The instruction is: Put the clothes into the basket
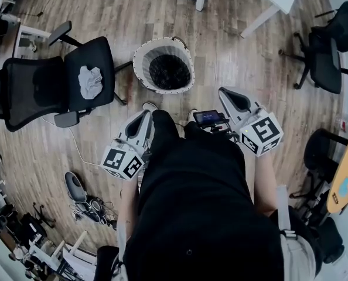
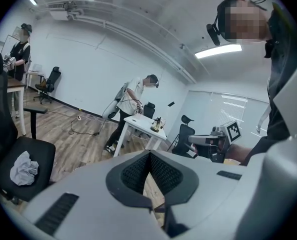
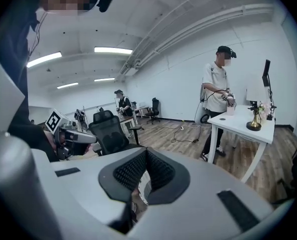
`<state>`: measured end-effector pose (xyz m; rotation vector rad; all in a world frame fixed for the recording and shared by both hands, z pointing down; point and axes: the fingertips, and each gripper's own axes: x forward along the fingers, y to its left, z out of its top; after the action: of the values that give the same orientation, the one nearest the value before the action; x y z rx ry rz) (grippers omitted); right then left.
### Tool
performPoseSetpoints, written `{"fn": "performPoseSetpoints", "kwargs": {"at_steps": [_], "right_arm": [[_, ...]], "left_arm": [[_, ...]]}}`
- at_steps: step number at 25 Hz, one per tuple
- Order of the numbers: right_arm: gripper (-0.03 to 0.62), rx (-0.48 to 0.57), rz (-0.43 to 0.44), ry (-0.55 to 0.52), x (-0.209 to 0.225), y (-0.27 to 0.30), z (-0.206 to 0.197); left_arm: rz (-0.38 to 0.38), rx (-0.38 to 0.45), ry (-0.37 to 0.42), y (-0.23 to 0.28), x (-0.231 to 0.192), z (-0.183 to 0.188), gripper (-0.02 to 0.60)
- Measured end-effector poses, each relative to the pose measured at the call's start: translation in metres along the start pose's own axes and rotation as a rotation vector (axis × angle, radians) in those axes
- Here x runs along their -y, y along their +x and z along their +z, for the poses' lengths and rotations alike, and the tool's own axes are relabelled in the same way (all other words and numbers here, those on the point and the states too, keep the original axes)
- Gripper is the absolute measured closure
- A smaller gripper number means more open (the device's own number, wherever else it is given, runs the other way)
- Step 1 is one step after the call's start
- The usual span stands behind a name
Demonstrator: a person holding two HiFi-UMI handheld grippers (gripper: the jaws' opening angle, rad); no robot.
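Head view, basket: a round basket [image 1: 140,63] with a white rim and a dark netted inside is seen upright on the wooden floor [image 1: 232,45], at 12 o'clock from the person's body.
Head view, clothes: a crumpled pale cloth [image 1: 91,81] is laid on the seat of a black office chair [image 1: 42,89], at 9 o'clock from the basket and well apart from it.
Head view, left gripper: the left gripper [image 1: 146,115] is held low at 6 to 7 o'clock from the basket, and nothing is carried by it.
Head view, right gripper: the right gripper [image 1: 227,93] is held at 4 o'clock from the basket, near it but apart, with its tip turned toward 11 o'clock.
Left gripper view, tongs: the two dark ribbed pads are seen pressed together at the tips, and nothing is gripped between them.
Left gripper view, clothes: the cloth is seen at 9 o'clock from the jaws, resting on the chair seat – untouched.
Left gripper view, surroundings: the right gripper is seen at 3 o'clock; a white table [image 2: 138,125] is seen at 12 o'clock, with a person [image 2: 133,101] bent over it.
Right gripper view, tongs: the pads are brought together at the tips and nothing is held.
Right gripper view, surroundings: the left gripper is seen at 9 o'clock; the white table is placed at 3 o'clock, with a person standing behind it.
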<state>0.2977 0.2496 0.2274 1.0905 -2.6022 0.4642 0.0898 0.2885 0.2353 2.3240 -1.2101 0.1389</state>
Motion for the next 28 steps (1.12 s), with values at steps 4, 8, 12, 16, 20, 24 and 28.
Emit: {"fn": "performPoseSetpoints", "kwargs": {"at_steps": [4,8,12,16,20,24,28], "right_arm": [[0.577,-0.011,0.022,-0.026,0.003,-0.003,-0.002],[0.577,-0.027,0.068,-0.049,-0.005,0.006,-0.007],[0.577,-0.038,0.131,-0.076,-0.016,0.020,-0.009],[0.577,-0.034,0.138,-0.077,-0.017,0.036,0.001],[0.577,-0.016,0.128,-0.084,-0.016,0.062,0.022],[0.577,-0.009,0.113,-0.080,-0.020,0.095,0.042],[0.577,-0.017,0.104,-0.079,-0.029,0.136,0.062]], "left_arm": [[0.037,-0.011,0.000,0.000,0.002,0.001,0.571],[0.080,0.009,-0.009,-0.007,-0.002,-0.003,0.571],[0.120,0.001,-0.040,-0.010,-0.010,-0.007,0.571],[0.117,-0.009,-0.038,-0.003,-0.022,-0.001,0.571],[0.110,-0.006,-0.050,0.005,-0.051,0.006,0.571],[0.098,-0.021,-0.055,0.009,-0.090,0.015,0.571],[0.088,-0.015,-0.053,0.012,-0.133,0.036,0.571]]}}
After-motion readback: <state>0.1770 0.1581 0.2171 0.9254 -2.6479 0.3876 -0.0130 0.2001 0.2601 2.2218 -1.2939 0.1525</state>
